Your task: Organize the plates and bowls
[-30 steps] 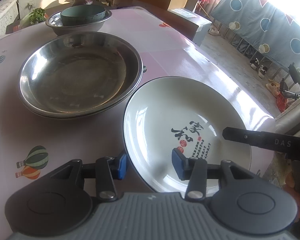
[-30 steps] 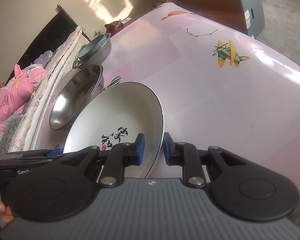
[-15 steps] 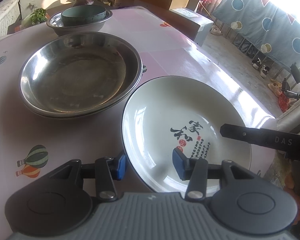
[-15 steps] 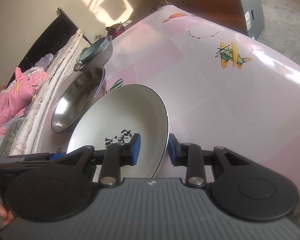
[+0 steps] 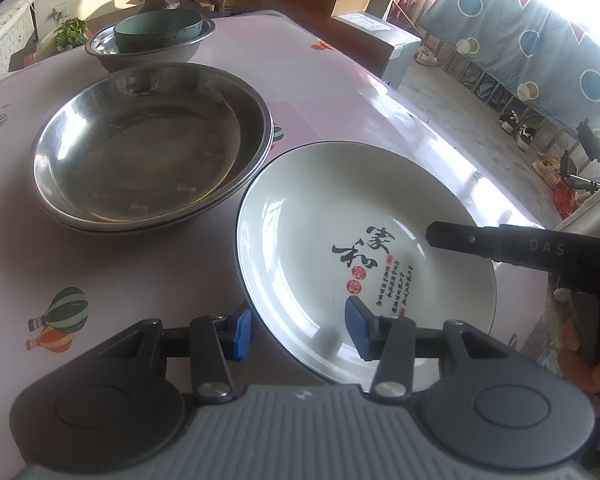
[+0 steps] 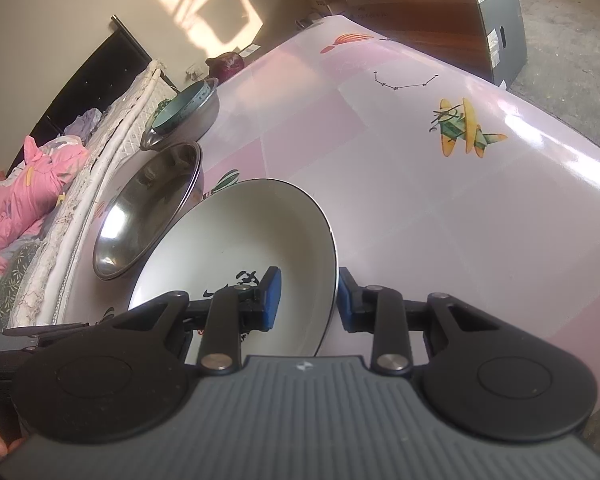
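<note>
White plate (image 5: pixel 340 216) (rim straddled) flat.

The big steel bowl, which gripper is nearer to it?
Left. The left gripper straddles the white plate's rim beside the steel bowl; the right gripper straddles the plate's rim farther away.

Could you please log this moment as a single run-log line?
left gripper: jaws open astride rim of white ceramic plate with black calligraphy | right gripper: open astride opposite rim | stacked steel bowls: beside
</note>
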`<control>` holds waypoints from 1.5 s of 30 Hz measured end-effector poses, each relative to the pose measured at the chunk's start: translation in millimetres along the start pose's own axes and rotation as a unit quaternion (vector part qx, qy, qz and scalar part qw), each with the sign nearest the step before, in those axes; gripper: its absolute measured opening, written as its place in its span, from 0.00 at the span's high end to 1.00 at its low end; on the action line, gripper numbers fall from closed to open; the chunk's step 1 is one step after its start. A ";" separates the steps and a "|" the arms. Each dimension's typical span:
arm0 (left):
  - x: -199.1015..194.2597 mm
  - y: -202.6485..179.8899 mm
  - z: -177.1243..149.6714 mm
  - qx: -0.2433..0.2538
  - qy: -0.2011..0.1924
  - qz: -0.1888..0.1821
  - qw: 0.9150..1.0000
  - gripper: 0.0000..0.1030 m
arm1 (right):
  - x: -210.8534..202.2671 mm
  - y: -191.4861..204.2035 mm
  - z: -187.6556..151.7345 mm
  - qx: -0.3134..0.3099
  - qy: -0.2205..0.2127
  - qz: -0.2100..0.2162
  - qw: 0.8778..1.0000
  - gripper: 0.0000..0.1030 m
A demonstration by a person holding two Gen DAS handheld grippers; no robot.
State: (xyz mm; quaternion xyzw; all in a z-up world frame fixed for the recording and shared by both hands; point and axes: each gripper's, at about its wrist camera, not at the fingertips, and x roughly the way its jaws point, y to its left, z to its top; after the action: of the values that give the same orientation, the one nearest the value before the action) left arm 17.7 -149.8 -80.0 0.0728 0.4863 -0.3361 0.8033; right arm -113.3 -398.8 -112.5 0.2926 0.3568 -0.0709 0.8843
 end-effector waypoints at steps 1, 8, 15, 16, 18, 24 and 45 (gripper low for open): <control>0.0 -0.2 -0.3 0.001 0.000 -0.001 1.000 0.54 | 0.6 0.0 0.9 -0.001 0.000 -0.001 1.000 0.72; -1.4 -1.5 -4.5 0.007 -0.003 -0.005 1.000 0.54 | 4.3 1.5 1.8 -0.009 -0.006 -0.007 1.000 0.72; -2.6 -3.7 -6.6 0.015 -0.007 -0.002 1.000 0.54 | 5.7 4.4 0.9 -0.019 -0.011 -0.013 1.000 0.72; -2.6 -4.0 -6.7 0.015 -0.007 -0.002 1.000 0.54 | 5.6 4.4 0.8 -0.019 -0.011 -0.013 1.000 0.72; -2.8 -3.7 -6.8 0.016 -0.007 -0.002 1.000 0.54 | 5.5 4.2 0.6 -0.019 -0.011 -0.013 1.000 0.72; -2.9 -3.8 -6.9 0.016 -0.007 -0.002 1.000 0.54 | 5.4 4.1 0.6 -0.019 -0.011 -0.013 1.000 0.72; 0.0 2.7 0.6 0.008 -0.015 0.009 1.000 0.54 | 1.6 8.7 -5.9 -0.034 -0.011 -0.024 0.999 0.73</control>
State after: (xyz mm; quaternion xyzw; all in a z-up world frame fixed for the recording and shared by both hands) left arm 19.8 -148.0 -80.3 0.0781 0.4710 -0.3339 0.8127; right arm -112.7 -388.2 -112.8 0.2525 0.3561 -0.0829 0.8959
